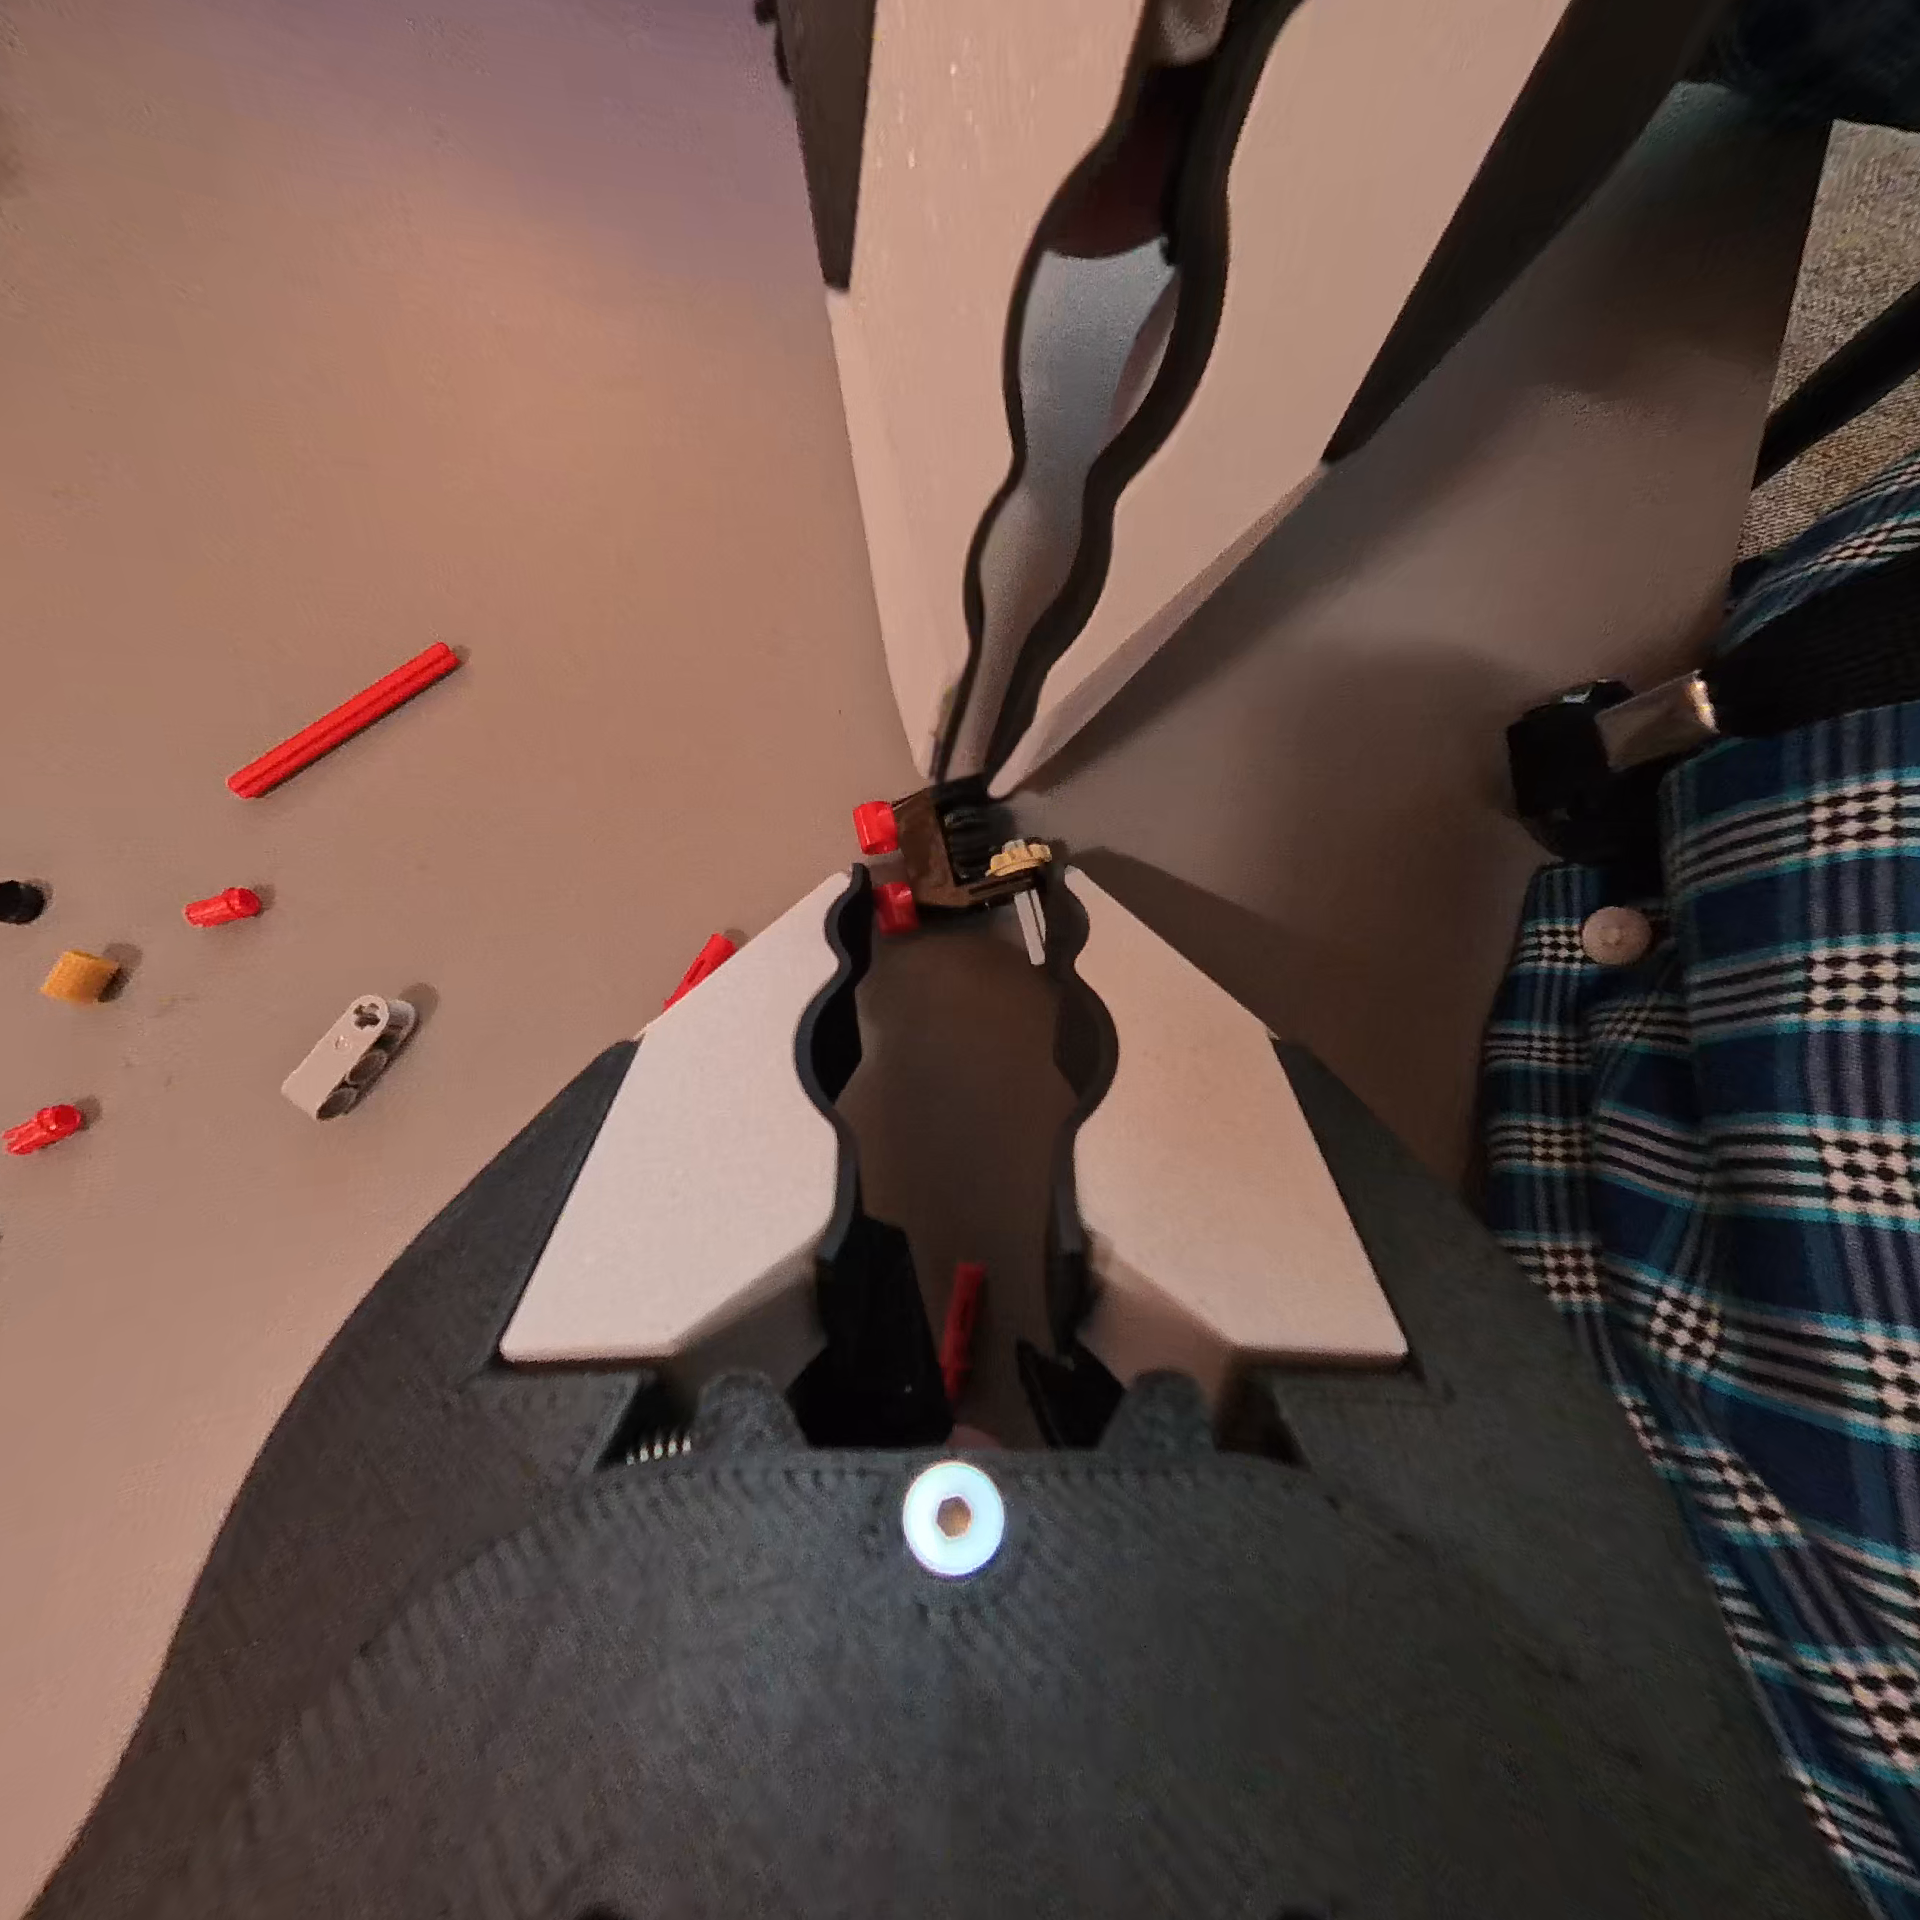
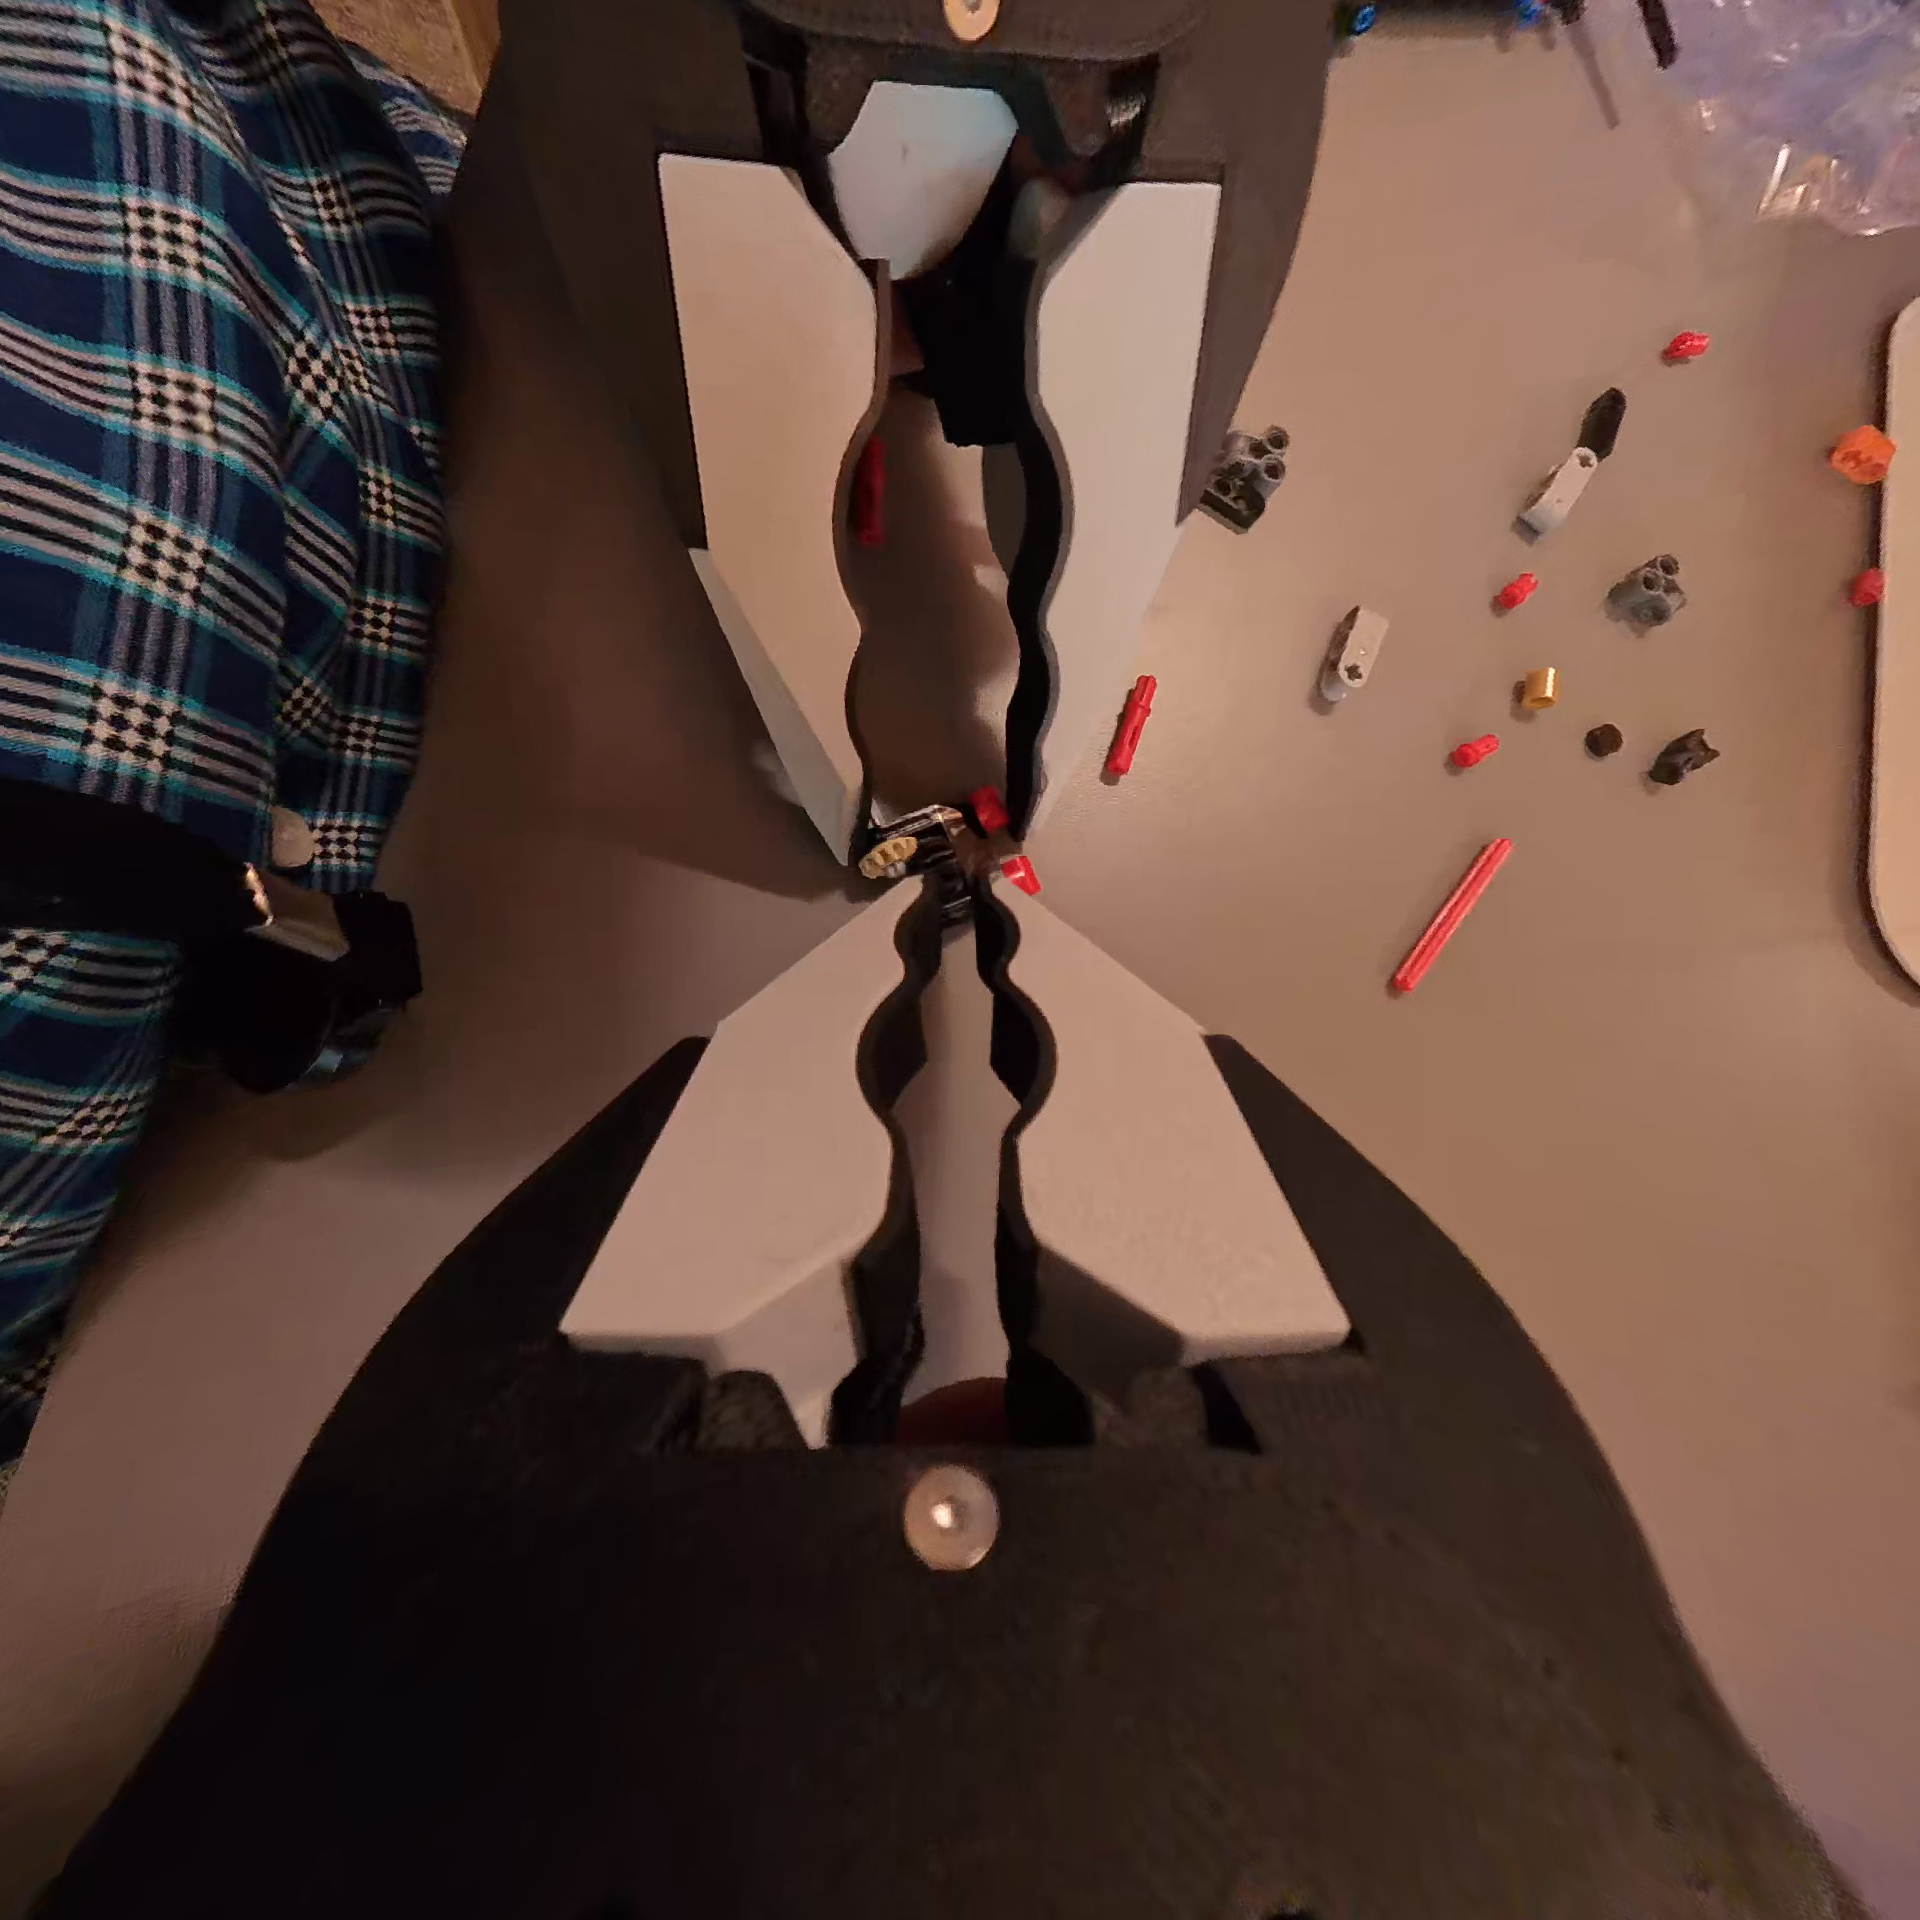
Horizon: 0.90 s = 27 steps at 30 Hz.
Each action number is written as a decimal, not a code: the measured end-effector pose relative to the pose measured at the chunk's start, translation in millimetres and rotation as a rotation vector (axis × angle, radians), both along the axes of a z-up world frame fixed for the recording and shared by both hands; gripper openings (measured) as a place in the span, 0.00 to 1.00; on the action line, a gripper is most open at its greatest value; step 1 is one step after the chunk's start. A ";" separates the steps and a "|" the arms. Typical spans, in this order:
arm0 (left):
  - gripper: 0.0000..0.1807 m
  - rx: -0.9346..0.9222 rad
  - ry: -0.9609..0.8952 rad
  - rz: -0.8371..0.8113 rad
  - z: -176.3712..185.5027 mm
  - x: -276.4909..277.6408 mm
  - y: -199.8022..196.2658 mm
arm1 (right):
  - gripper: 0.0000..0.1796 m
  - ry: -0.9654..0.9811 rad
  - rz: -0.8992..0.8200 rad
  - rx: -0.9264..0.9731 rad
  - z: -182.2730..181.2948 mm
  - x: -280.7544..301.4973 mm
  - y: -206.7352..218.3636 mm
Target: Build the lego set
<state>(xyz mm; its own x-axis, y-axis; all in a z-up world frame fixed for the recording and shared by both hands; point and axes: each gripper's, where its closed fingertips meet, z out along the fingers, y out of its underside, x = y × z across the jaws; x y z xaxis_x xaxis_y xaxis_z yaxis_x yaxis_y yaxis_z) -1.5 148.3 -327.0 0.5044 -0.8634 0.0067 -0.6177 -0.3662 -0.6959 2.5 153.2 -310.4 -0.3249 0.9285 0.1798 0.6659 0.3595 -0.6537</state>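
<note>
Above a beige table (image 2: 1299, 1195), two handheld grippers meet tip to tip over a small black Lego assembly (image 1: 951, 857) with red pins and a tan gear (image 1: 1018, 860). The right gripper (image 2: 948, 912) has its jaws pinching the assembly's black block, seen end-on in the right wrist view. The left gripper (image 1: 961, 914) has its jaws spread, their tips flanking the assembly; whether they touch it cannot be told. Loose parts lie scattered on the open table to one side: a long red axle (image 2: 1452, 914), a short red axle (image 2: 1130, 725), several red pins (image 2: 1475, 750), a light grey connector (image 2: 1354, 649), dark grey connectors (image 2: 1647, 590), a yellow bush (image 2: 1540, 686) and an orange piece (image 2: 1862, 455). A pale rounded board (image 2: 1901, 644) lies at the table's far edge, with clear plastic bags (image 2: 1829, 135) beyond it. On the other side a person's blue plaid sleeve (image 2: 187, 416) crosses the table's edge. No container is in view; the table around the grippers lies bare.
</note>
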 end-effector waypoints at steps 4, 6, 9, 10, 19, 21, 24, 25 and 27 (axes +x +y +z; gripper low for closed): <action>0.17 0.001 0.004 0.001 -0.1 -0.7 -0.1 | 0.01 0.023 -0.012 -0.020 3.9 5.4 -0.9; 0.17 0.002 0.005 0.000 -0.2 -0.7 -0.1 | 0.00 0.035 -0.010 -0.021 2.5 3.1 -3.5; 0.17 0.003 0.009 0.001 -0.3 -0.6 -0.2 | 0.00 0.056 -0.026 -0.022 0.1 -3.9 -2.7; 0.17 0.004 0.010 0.002 -0.4 -0.7 -0.2 | 0.00 0.053 -0.027 -0.027 -2.2 -5.5 -3.0; 0.17 0.001 0.012 0.001 -0.8 -1.2 -1.2 | 0.00 0.081 -0.059 -0.049 5.9 -3.3 1.8; 0.17 0.000 0.011 0.001 -0.8 -1.2 -1.3 | 0.00 0.080 -0.072 -0.045 7.1 0.7 4.4; 0.17 0.000 0.013 0.000 -1.0 -1.4 -1.4 | 0.00 0.080 -0.054 -0.063 4.9 1.6 -1.0; 0.17 0.000 0.014 0.000 -1.0 -1.4 -1.5 | 0.00 0.073 -0.048 -0.058 2.4 0.7 -2.5; 0.17 0.001 0.016 0.000 -1.2 -1.6 -1.6 | 0.00 0.061 -0.047 -0.041 -2.5 -2.0 -3.1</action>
<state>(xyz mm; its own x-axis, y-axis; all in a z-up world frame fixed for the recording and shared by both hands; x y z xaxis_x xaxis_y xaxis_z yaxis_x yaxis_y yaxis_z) -3.1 146.7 -328.2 0.5045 -0.8634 -0.0018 -0.6286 -0.3659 -0.6862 0.6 150.1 -312.9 -0.2705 0.9495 0.1591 0.6400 0.3008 -0.7070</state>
